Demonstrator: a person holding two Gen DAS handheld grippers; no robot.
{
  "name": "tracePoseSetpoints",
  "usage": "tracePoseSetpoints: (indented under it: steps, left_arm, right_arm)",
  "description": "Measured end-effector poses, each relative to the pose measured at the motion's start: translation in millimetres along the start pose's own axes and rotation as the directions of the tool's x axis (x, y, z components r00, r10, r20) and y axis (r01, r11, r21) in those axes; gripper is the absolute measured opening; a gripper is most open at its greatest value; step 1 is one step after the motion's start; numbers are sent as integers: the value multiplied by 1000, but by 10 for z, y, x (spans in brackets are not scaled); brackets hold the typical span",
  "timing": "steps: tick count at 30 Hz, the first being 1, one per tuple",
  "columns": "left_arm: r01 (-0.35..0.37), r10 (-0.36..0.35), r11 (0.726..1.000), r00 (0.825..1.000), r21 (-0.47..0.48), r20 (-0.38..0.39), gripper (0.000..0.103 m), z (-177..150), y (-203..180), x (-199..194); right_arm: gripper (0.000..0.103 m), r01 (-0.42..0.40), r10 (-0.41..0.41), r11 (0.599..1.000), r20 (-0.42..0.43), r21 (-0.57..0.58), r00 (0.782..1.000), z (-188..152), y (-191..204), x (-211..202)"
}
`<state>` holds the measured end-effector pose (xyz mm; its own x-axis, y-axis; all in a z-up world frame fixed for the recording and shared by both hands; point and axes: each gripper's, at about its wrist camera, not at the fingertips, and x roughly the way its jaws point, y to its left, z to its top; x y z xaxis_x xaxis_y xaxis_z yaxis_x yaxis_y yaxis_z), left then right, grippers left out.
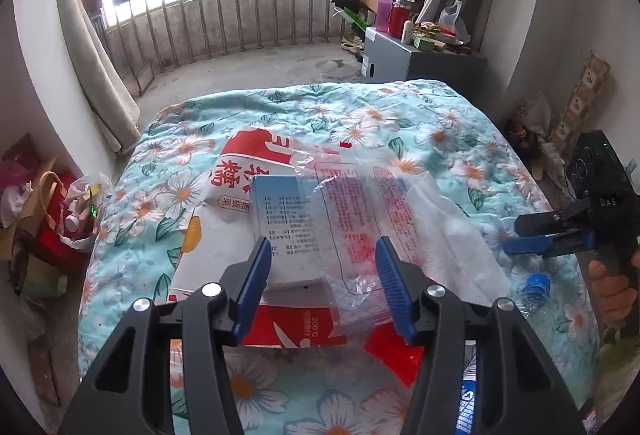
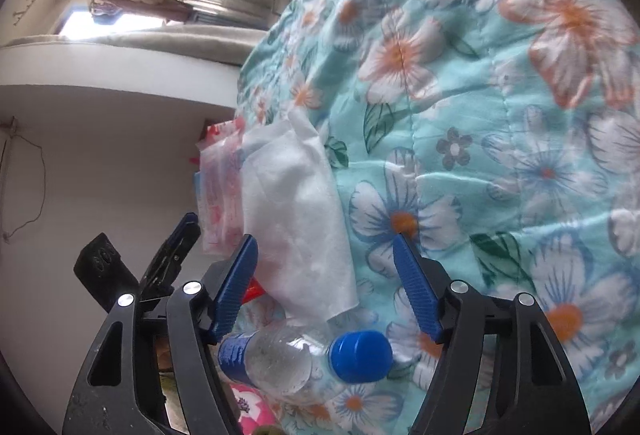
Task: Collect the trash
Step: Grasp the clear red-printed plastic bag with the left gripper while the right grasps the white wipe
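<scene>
Trash lies on a floral quilt (image 1: 360, 115): a light-blue box (image 1: 280, 219), a red-and-white bag (image 1: 244, 163), a clear printed plastic bag (image 1: 352, 211), a white tissue (image 1: 440, 231) and a clear bottle with a blue cap (image 1: 536, 285). My left gripper (image 1: 322, 247) is open just above the box and the plastic bag. My right gripper (image 2: 326, 247) is open over the tissue (image 2: 296, 207), with the bottle (image 2: 304, 355) lying between the bases of its fingers. The right gripper also shows in the left wrist view (image 1: 532, 235) at the right.
A full trash bag (image 1: 80, 211) and gift bags stand on the floor left of the bed. A grey cabinet (image 1: 404, 59) with clutter stands beyond the bed. A railing and curtains are behind. The left gripper shows in the right wrist view (image 2: 172, 255).
</scene>
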<state>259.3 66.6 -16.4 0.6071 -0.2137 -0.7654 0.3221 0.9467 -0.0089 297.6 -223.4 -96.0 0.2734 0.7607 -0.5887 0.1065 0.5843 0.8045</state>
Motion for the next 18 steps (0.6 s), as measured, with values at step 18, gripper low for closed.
tracePoseSetpoints:
  steps: [18]
  left_arm:
    - [-208, 209, 968, 978, 142, 3, 53, -138, -114, 98]
  right_arm:
    - [31, 158, -171, 977, -80, -140, 982, 56, 318, 463]
